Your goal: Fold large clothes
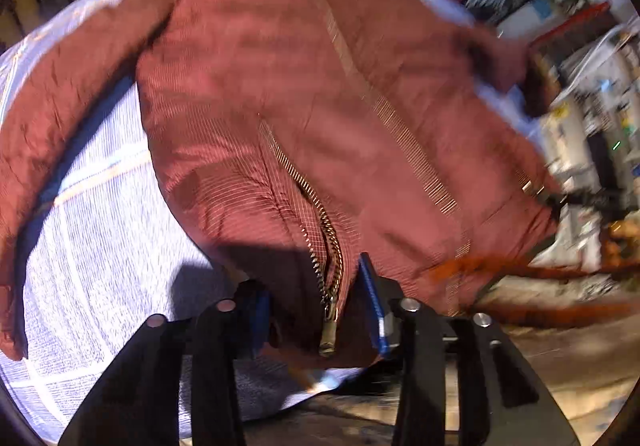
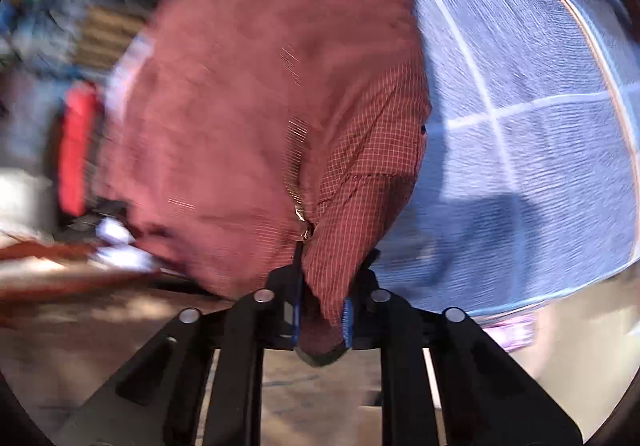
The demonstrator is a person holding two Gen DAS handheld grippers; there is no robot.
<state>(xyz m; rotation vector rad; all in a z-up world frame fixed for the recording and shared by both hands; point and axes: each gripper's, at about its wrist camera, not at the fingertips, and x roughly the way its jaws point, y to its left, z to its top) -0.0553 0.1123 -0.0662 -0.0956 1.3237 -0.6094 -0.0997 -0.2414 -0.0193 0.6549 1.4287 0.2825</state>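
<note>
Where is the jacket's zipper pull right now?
In the left wrist view, the zipper pull hangs at bottom centre, inside the left gripper, on the red jacket.

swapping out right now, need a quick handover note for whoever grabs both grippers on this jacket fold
Left gripper: shut on the red jacket at the zipper end.
Right gripper: shut on another bunch of the same jacket.
Jacket lies spread over the blue checked cloth, one sleeve stretched out to the side.
Done: both edges gripped. No finished fold visible; frames are blurred.
Left: carry the fold over, tuck the sleeve, release.
</note>
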